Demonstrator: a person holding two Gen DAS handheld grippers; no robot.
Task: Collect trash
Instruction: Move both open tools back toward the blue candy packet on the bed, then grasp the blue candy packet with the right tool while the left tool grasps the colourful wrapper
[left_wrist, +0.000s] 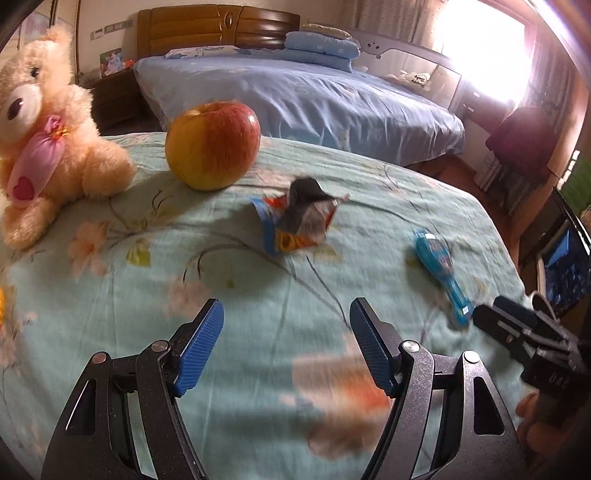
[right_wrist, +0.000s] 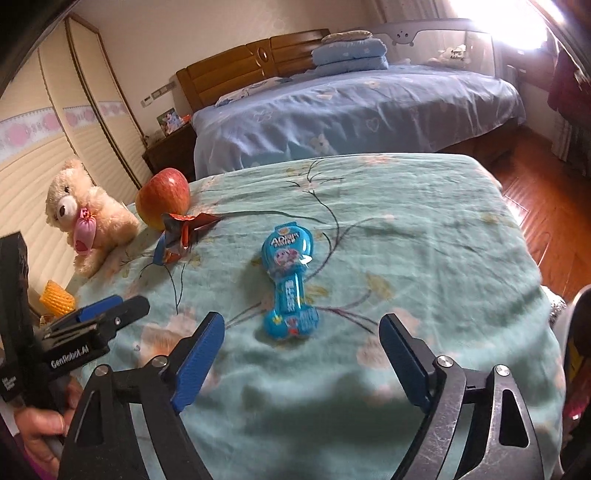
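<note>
A crumpled snack wrapper (left_wrist: 297, 218) lies on the floral green cloth (left_wrist: 147, 258), ahead of my open, empty left gripper (left_wrist: 286, 321). It also shows in the right wrist view (right_wrist: 181, 232). A blue plastic package (right_wrist: 290, 280), bone-shaped, lies just ahead of my open, empty right gripper (right_wrist: 301, 332); it shows at the right in the left wrist view (left_wrist: 441, 271). The right gripper's body (left_wrist: 524, 332) shows at the left view's right edge. The left gripper's body (right_wrist: 92, 321) shows at the right view's left edge.
An apple (left_wrist: 212, 144) and a teddy bear (left_wrist: 48, 136) sit at the cloth's far left. A yellow foam net (right_wrist: 57, 295) lies at the left edge. A bed with blue bedding (right_wrist: 351, 107) stands beyond. Wooden floor (right_wrist: 546, 206) lies to the right.
</note>
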